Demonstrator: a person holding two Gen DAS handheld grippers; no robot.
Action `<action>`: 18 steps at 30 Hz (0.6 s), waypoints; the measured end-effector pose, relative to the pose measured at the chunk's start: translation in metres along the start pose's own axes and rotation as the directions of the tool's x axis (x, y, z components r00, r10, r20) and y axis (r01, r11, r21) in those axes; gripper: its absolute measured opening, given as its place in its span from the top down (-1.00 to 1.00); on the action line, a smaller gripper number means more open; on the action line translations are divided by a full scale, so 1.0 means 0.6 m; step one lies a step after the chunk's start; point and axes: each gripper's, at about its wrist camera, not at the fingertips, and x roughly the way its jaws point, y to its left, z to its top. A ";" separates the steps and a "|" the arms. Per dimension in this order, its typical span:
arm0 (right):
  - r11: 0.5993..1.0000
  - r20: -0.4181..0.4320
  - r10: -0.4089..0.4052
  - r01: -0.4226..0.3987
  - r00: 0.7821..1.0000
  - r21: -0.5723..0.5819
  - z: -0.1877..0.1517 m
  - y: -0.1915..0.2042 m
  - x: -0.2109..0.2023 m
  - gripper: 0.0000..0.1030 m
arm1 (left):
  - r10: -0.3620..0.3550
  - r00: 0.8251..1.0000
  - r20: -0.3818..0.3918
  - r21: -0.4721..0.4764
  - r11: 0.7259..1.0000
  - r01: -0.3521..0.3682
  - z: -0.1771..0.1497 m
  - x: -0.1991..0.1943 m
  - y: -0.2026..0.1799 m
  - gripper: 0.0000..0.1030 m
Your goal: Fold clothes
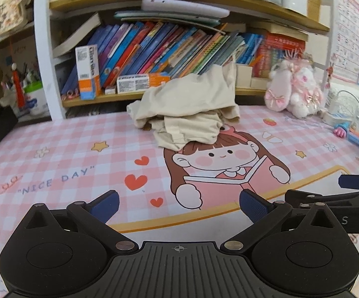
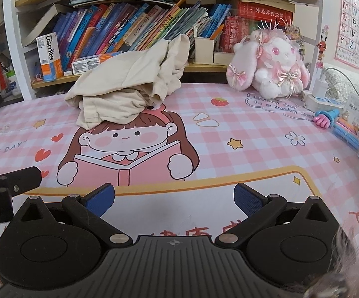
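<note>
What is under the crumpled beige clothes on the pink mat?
The crumpled beige garment lies on the pink checked cartoon mat, covering the top of the drawn girl's head and most of her red hat. Whatever else lies beneath is hidden.

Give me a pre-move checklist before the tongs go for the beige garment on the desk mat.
1. Left tongs open and holding nothing: ok.
2. Right tongs open and holding nothing: ok.
3. Beige garment flat and ready to fold: not ok, it lies crumpled in a heap.
4. Mat between tongs and garment free of objects: ok.
5. Garment free of the bookshelf: cannot tell, its back part rises in front of the books.
6. Plush bunny apart from the garment: ok.
</note>
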 end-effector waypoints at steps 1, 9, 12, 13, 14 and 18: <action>1.000 0.001 -0.001 0.001 1.000 -0.001 -0.002 0.002 -0.001 -1.00 | -0.005 1.000 0.004 0.007 1.000 0.005 -0.001 -0.002 0.000 -1.00; 1.000 0.045 -0.010 0.010 0.999 -0.001 -0.012 0.005 -0.019 -1.00 | -0.073 0.997 -0.038 0.014 0.997 0.073 -0.004 -0.001 -0.004 -1.00; 1.000 0.041 -0.011 0.011 0.999 -0.001 -0.013 0.001 -0.020 -1.00 | -0.071 0.996 -0.048 -0.003 0.997 0.071 -0.006 0.000 -0.004 -1.00; 1.000 0.038 -0.011 0.011 0.999 -0.003 -0.013 -0.001 -0.019 -1.00 | -0.063 0.997 -0.048 -0.012 0.998 0.063 -0.006 0.001 -0.004 -1.00; 1.000 0.037 -0.011 0.012 0.999 -0.005 -0.013 -0.003 -0.019 -1.00 | -0.056 0.997 -0.048 -0.021 0.998 0.055 -0.006 0.002 -0.003 -1.00; 1.000 0.034 0.007 -0.006 0.999 -0.015 -0.009 -0.013 -0.012 -1.00 | -0.028 0.998 -0.059 -0.055 0.998 0.024 -0.007 0.008 -0.007 -1.00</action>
